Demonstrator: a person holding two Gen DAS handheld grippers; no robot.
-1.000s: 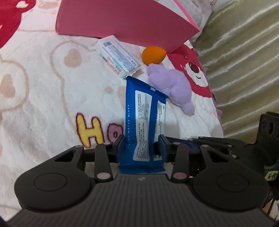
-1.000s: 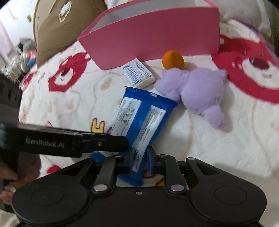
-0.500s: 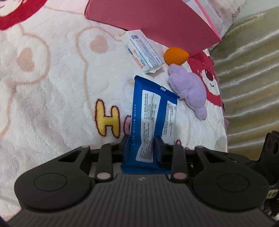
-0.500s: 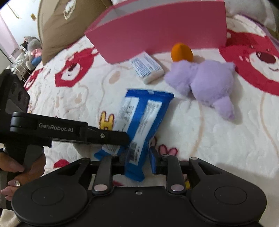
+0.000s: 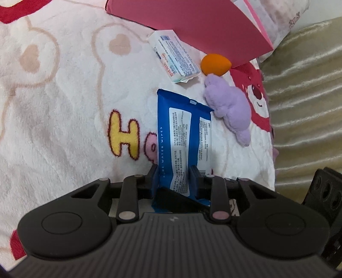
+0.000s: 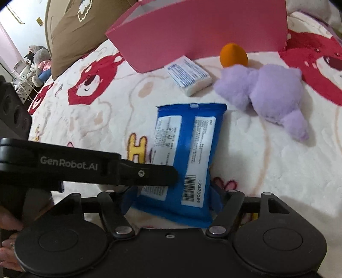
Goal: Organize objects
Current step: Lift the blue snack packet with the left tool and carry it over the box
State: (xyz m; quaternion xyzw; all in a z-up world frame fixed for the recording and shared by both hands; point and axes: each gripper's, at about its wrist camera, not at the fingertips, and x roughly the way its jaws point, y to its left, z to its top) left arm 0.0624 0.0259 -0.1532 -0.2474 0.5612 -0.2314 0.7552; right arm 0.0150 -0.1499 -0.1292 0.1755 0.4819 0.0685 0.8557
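Note:
A blue pack of water wipes [image 5: 183, 136] is held above the bear-print blanket. My left gripper [image 5: 175, 177] is shut on its near end. In the right wrist view the pack [image 6: 188, 149] lies between the spread fingers of my right gripper [image 6: 171, 192], which is open; the left gripper's black finger [image 6: 128, 171] reaches in from the left onto the pack. Beyond lie a white tissue pack [image 5: 175, 55] [image 6: 190, 74], an orange sponge [image 5: 215, 64] [image 6: 234, 54] and a purple plush toy [image 5: 228, 107] [image 6: 263, 89].
A pink open box [image 5: 192, 19] [image 6: 203, 30] stands at the back of the blanket. A brown pillow [image 6: 81, 27] lies at the back left. A beige ribbed cover [image 5: 305, 96] borders the blanket on the right.
My right gripper has opened and let go of the wipes pack. The left gripper keeps its hold and has carried the pack a little toward the pink box.

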